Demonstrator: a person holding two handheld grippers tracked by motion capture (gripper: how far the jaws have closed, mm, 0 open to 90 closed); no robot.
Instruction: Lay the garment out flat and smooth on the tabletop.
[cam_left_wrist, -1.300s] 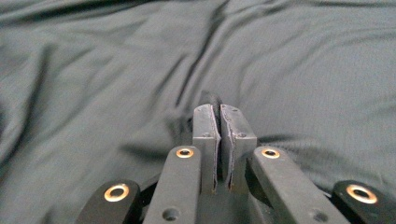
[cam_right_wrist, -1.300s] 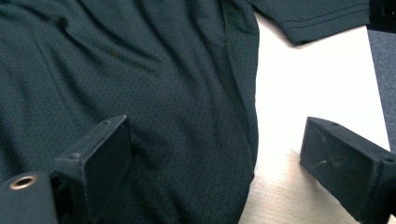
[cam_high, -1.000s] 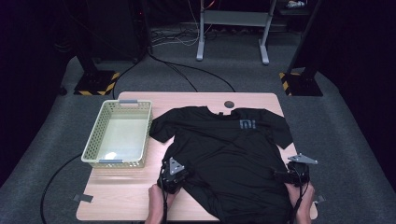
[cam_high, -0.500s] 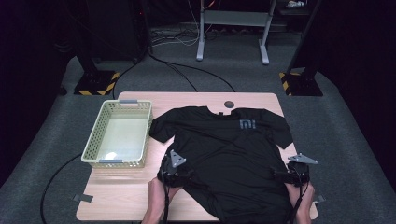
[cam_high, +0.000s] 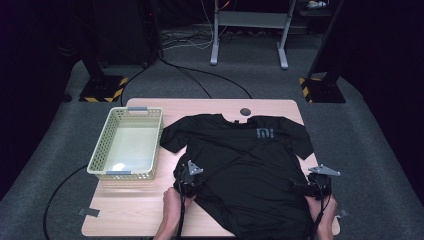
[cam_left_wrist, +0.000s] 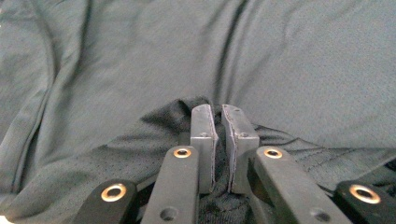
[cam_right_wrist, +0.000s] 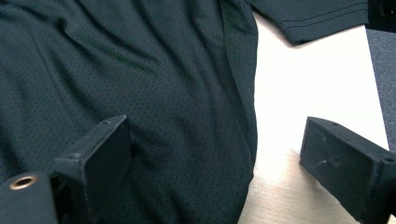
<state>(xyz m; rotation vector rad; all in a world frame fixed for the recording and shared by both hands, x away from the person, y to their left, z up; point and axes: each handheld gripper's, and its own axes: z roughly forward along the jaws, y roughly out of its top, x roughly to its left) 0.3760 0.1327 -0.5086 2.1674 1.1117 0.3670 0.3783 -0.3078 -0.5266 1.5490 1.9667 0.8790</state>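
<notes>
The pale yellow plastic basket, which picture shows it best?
The high view. There the whole pale yellow plastic basket sits on the wooden table, left of the black T-shirt, and looks empty. The left and right gripper views look at shirt fabric instead.

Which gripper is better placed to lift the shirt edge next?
Left. The left gripper is already shut on the black T-shirt; the right gripper is open, jaws straddling the shirt's side edge, gripping nothing yet.

Matt black mesh-knit t-shirt (cam_high: 245, 165); pale smooth wood table (cam_high: 130, 210).
</notes>
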